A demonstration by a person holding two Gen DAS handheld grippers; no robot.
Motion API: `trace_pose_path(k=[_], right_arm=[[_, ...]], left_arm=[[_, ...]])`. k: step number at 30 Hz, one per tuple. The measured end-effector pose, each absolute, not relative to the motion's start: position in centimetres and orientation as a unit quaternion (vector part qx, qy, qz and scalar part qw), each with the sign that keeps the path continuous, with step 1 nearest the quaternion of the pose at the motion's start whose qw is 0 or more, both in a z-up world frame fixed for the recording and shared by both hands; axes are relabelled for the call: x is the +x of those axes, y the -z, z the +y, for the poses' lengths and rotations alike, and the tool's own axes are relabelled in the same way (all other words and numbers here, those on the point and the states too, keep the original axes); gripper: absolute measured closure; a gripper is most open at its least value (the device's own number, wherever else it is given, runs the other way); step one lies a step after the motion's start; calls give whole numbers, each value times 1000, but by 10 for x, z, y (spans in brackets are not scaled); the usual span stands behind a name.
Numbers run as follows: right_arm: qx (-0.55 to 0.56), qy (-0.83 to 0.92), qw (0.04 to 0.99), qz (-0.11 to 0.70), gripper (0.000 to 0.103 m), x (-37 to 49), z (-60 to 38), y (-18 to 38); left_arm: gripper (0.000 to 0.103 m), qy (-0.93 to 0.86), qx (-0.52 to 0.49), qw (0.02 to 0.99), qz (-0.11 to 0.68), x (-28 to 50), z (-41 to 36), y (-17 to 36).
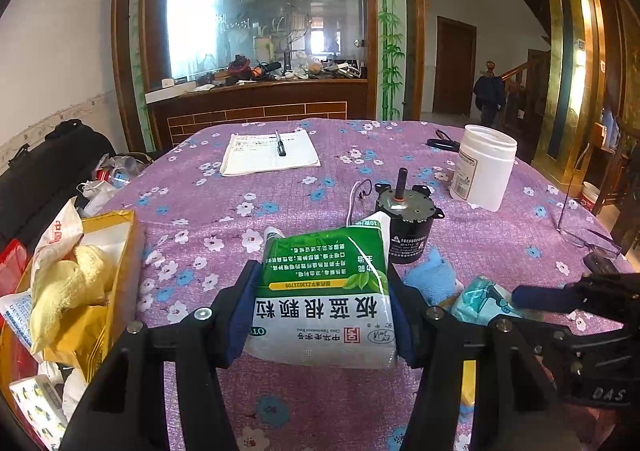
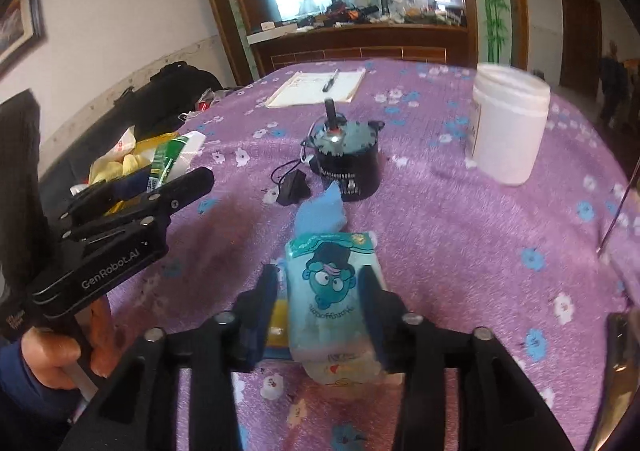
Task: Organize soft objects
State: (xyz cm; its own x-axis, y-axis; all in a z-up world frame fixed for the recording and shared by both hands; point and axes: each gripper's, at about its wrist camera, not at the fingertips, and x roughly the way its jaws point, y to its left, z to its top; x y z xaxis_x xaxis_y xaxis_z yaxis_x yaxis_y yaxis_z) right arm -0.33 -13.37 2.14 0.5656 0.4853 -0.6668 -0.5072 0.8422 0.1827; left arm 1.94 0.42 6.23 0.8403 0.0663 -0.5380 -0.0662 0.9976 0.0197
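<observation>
While left tongs (image 1: 320, 315) grip the green granule sachet (image 1: 326, 291) above the table (image 1: 280, 191), right tongs (image 2: 320, 315) stand parted astride the tissue pack (image 2: 332, 291), long axis fwd, pads apparently not pressing.

left wrist: we look forward and down along the fingers from the near edge of the purple flowered tablecloth (image 1: 304, 187), close | right wrist: same heading, close, slightly rightward | shared: black cylindrical motor (image 1: 408, 227) (image 2: 347, 163), white plastic jar (image 1: 484, 167) (image 2: 508, 127), white paper notebook (image 1: 270, 153) (image 2: 316, 89) at the far edge
</observation>
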Motion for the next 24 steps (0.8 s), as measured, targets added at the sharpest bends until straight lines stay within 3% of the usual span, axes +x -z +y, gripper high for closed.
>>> trace_pose_path(k=[2, 13, 17, 24], right_arm=[[-21, -281, 888, 364, 44, -6, -134, -25], [-14, -263, 873, 410, 42, 12, -140, -5], [1, -258, 869, 422, 61, 15, -144, 0], [13, -247, 880, 404, 79, 12, -150, -8]], left_arm=[[46, -34, -1, 959, 282, 21, 4, -62], [46, -25, -1, 957, 289, 22, 2, -59], [45, -22, 1, 957, 291, 23, 0, -59], [45, -21, 1, 957, 291, 23, 0, -59]])
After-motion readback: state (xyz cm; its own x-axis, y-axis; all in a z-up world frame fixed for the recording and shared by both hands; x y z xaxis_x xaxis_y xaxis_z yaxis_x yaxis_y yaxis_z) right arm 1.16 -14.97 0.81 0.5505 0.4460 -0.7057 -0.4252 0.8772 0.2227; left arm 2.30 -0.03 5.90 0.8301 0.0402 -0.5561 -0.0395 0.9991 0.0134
